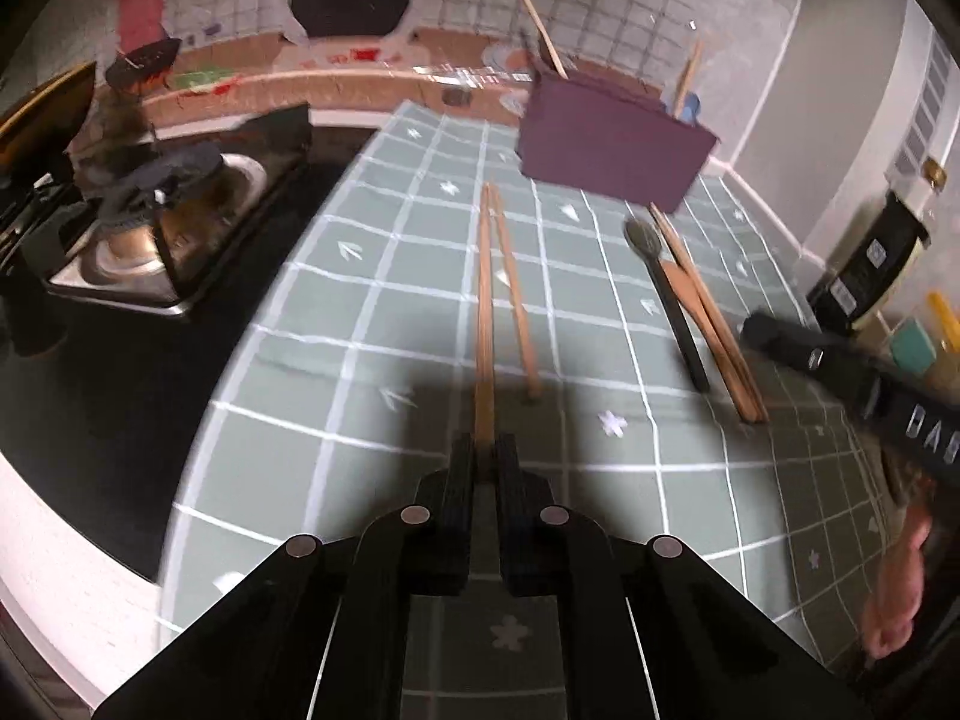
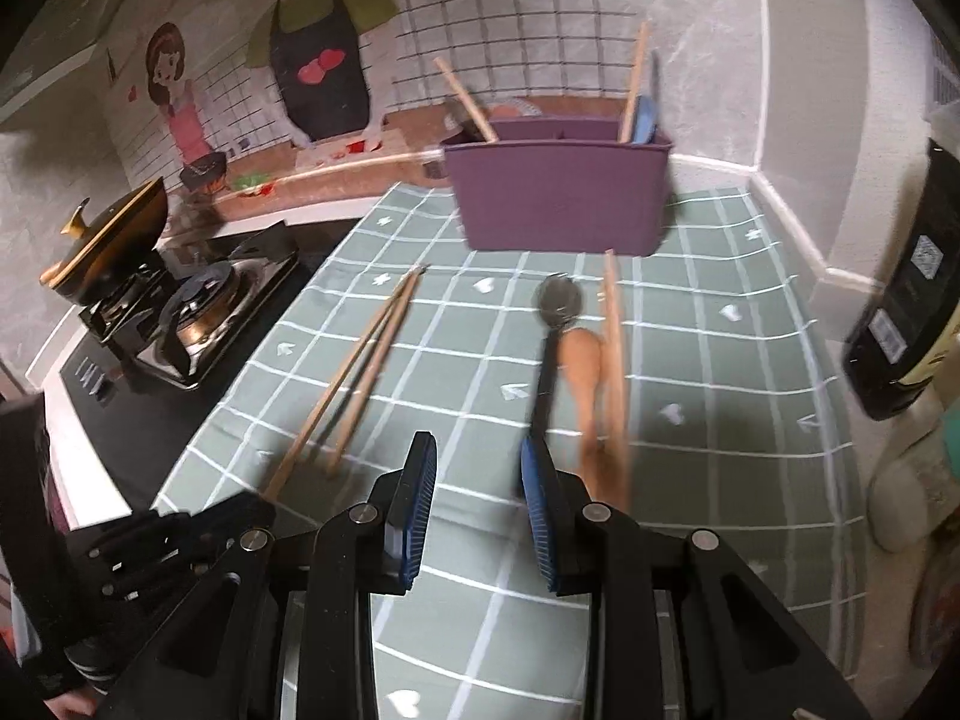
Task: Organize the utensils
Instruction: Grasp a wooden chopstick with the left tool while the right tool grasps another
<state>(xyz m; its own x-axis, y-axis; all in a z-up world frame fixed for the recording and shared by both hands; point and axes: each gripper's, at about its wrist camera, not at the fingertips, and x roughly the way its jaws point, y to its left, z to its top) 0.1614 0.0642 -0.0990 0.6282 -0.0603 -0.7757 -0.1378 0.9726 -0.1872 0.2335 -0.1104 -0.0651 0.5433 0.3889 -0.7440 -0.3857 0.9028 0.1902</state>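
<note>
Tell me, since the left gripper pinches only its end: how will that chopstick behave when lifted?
Held by its very end in the left gripper, the chopstick looks stiff, light wood, so it should barely droop. Being thin and smooth, it could pivot or slip. Its loose partner may roll if nudged.

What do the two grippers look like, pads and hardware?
Both are black linkage grippers with round silver pivot pins. The left gripper has black ribbed fingers. The right gripper has blue ribbed pads on its fingers, and white lettering on its body seen from the left wrist view.
</note>
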